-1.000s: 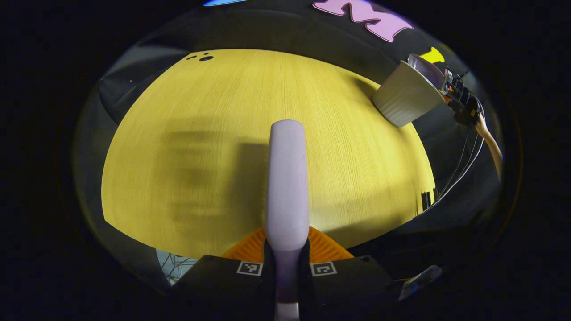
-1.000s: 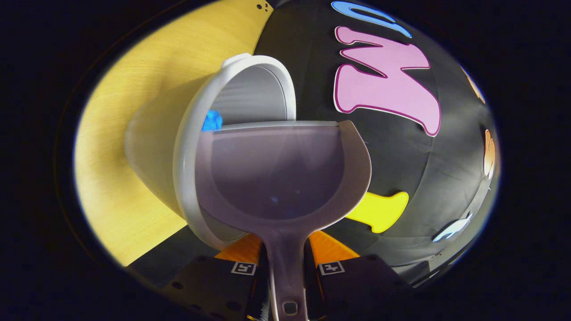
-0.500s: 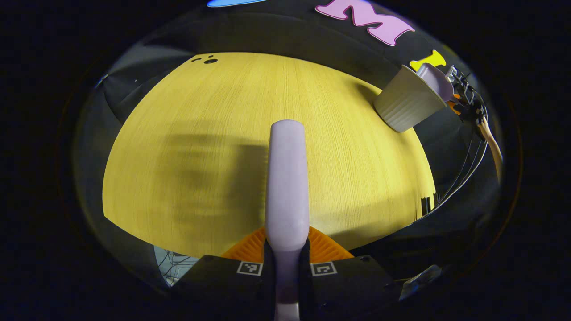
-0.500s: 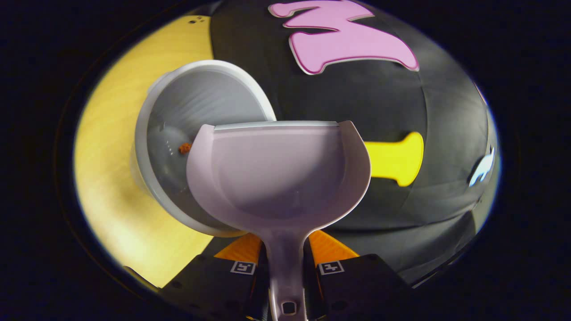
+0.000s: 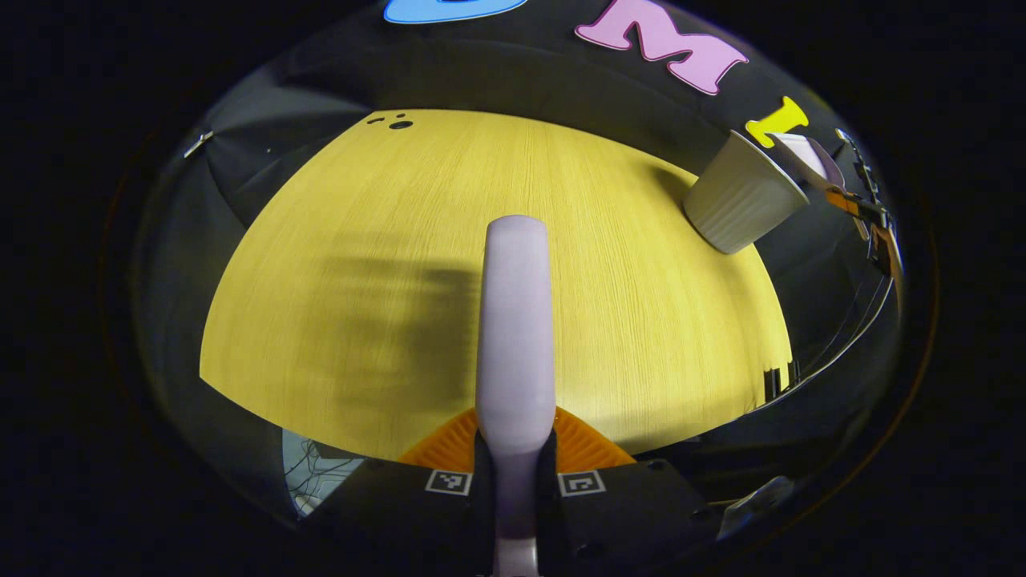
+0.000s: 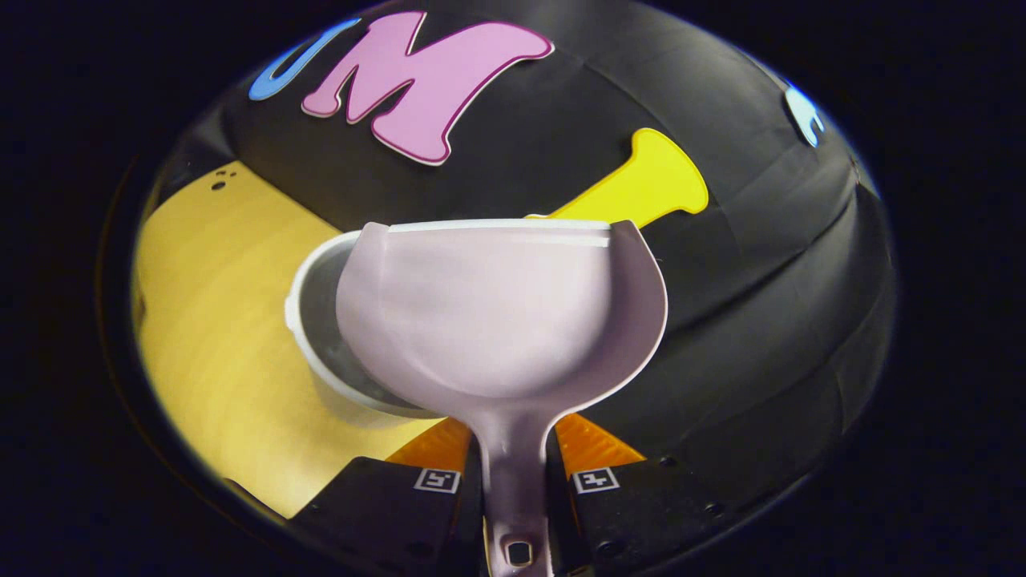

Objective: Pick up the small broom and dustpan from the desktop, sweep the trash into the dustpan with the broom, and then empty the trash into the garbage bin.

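My left gripper (image 5: 515, 449) is shut on the pale lilac broom (image 5: 515, 320), whose handle runs straight ahead above the yellow desktop (image 5: 385, 264). At the desktop's far right corner stands the white ribbed garbage bin (image 5: 741, 204), with the dustpan (image 5: 805, 156) and the other gripper beside its rim. My right gripper (image 6: 517, 461) is shut on the lilac dustpan's (image 6: 497, 312) handle. The pan is held level with nothing in it, in front of and above the bin (image 6: 321, 353). What lies inside the bin is hidden.
Black cloth walls close in the desktop (image 6: 216, 320) at the back and right. A few small dark holes (image 5: 390, 123) mark the desktop's far left corner. Cables (image 5: 850, 320) hang off the right edge.
The dustpan tipped back from steep over the bin's mouth to level and drew away from the bin. The blue scrap seen at the bin's rim has gone from sight. The broom stayed put.
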Demonstrator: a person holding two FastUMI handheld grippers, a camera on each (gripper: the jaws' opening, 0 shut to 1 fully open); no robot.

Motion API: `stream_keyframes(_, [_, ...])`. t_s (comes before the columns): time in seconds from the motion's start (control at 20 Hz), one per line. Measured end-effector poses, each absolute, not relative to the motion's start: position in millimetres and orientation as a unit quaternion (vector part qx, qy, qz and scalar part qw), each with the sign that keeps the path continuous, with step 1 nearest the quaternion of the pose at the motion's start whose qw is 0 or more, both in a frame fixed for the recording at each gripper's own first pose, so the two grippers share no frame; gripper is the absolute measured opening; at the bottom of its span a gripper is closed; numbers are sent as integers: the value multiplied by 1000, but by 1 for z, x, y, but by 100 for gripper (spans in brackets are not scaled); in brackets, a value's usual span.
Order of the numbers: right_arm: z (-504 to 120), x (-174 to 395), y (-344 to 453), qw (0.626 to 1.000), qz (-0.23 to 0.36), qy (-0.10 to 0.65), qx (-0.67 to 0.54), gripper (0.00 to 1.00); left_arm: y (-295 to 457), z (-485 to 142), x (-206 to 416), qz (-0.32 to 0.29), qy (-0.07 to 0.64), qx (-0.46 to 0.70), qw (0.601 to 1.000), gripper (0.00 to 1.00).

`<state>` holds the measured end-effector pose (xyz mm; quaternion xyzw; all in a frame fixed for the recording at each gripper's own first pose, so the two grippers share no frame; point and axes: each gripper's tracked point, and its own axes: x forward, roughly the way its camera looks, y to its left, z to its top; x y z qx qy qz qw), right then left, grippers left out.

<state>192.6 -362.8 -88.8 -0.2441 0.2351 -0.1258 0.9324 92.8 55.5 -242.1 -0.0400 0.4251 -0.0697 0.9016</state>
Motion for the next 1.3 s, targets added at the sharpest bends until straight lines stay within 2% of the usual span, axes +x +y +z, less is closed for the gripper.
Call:
stream_keyframes(0.15, [-85, 196, -354, 952, -96, 230, -176, 33, 60, -227, 91, -72, 410, -28, 909, 25])
stream_keyframes(0.35, [-78, 200, -336, 967, -28, 225, -113, 39, 62, -207, 91, -92, 401, -7, 911, 24])
stream_keyframes(0.4, [-79, 204, -334, 968, -7, 228, -101, 33, 53, -211, 92, -95, 400, -4, 912, 25])
stream_keyframes(0.45, [-86, 206, -331, 968, 15, 234, -87, 36, 51, -210, 96, -97, 399, -5, 912, 25])
stream_keyframes(0.6, [-95, 207, -329, 961, 73, 263, -46, 36, 43, -212, 107, -101, 397, -11, 912, 25])
stream_keyframes(0.65, [-99, 205, -331, 957, 87, 275, -40, 33, 43, -213, 112, -101, 396, -13, 913, 25])
stream_keyframes(0.7, [-100, 205, -331, 952, 101, 286, -42, 36, 42, -215, 115, -101, 396, -14, 913, 24])
stream_keyframes(0.85, [-101, 197, -328, 939, 139, 312, -45, 36, 46, -218, 125, -98, 396, -8, 913, 25])
stream_keyframes(0.9, [-102, 196, -330, 933, 147, 324, -48, 33, 50, -221, 129, -94, 397, -6, 913, 25])
stream_keyframes(1.0, [-103, 194, -331, 924, 151, 348, -45, 36, 59, -226, 137, -86, 400, -5, 913, 24])
stream_keyframes(1.25, [-117, 185, -332, 898, 125, 422, -15, 36, 84, -241, 161, -67, 416, 7, 907, 25])
stream_keyframes(1.3, [-118, 185, -333, 892, 120, 436, -10, 33, 87, -245, 165, -63, 420, 13, 905, 24])
